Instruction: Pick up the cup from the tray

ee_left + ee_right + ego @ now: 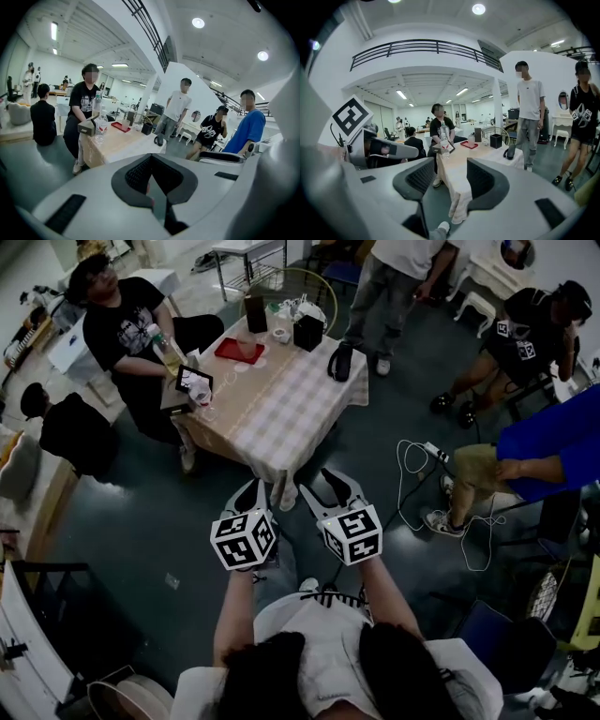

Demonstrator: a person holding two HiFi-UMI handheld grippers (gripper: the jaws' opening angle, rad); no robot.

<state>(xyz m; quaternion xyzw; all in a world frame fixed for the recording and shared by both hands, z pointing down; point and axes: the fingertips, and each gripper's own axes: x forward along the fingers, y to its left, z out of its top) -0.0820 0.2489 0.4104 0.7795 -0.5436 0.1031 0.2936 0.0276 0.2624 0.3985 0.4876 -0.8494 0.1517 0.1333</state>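
A clear cup stands on a red tray at the far end of the cloth-covered table. The cup and tray also show far off in the right gripper view, and the tray shows in the left gripper view. Both grippers hang in the air short of the table's near edge, well away from the cup. My left gripper is shut with nothing in it. My right gripper is open and empty.
On the table are a plastic bottle, a tissue box, a black box and a dark handset. People sit at the left and right; one stands behind the table. A white cable lies on the floor.
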